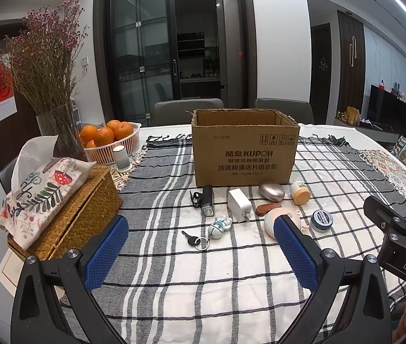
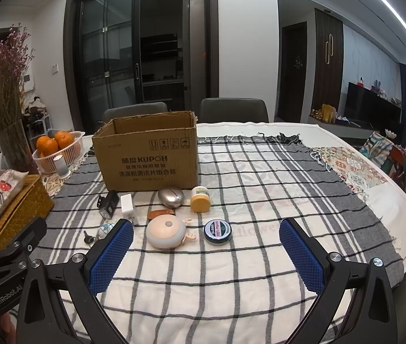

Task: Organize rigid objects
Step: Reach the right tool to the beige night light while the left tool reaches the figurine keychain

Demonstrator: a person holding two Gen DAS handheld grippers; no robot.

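1. Left gripper (image 1: 200,246) and right gripper (image 2: 205,246): both spread wide, holding nothing, hovering over the checked cloth (image 2: 260,258) (start pose, likely).
2. Small items (charger (image 1: 239,205), balm tin (image 2: 217,231), keys (image 1: 195,240)) sit clustered just before the open cardboard box (image 1: 246,154), handy for dropping in.

Brown box (image 1: 245,154) on black-and-white checked cloth (image 1: 174,258).
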